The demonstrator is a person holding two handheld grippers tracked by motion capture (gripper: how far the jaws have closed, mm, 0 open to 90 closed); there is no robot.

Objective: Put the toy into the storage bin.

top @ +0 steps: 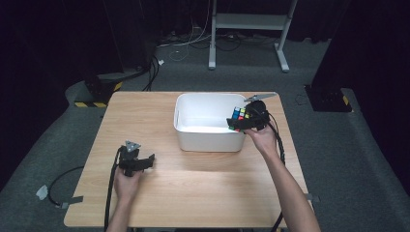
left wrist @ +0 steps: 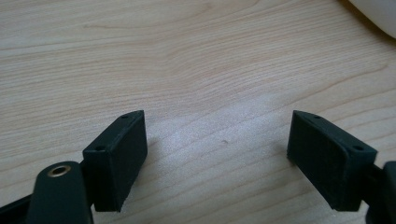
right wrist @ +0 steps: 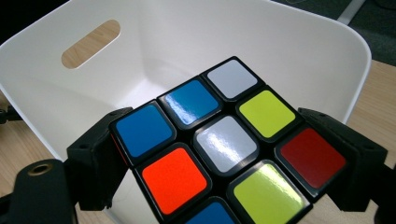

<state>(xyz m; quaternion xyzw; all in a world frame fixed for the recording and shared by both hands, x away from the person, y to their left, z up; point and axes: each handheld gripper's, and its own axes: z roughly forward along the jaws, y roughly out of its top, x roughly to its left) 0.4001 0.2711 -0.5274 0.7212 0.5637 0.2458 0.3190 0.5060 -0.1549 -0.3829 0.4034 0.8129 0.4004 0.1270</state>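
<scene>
High view: your right gripper [top: 240,122] hangs over the bin's [top: 209,140] right rim. Right gripper view adds the bin's handle slot [right wrist: 90,43]. Cube [right wrist: 224,144] sits clamped between both pads, above the bin. Your left gripper [left wrist: 217,161]: wide, nothing between, over table [left wrist: 187,60].

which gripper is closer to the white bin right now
Right. The right gripper holds a puzzle cube over the white bin; the left gripper rests on the table, apart from it.

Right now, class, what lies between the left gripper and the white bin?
Nothing: in the high view, bare wooden table separates the left gripper from the white bin.
</scene>
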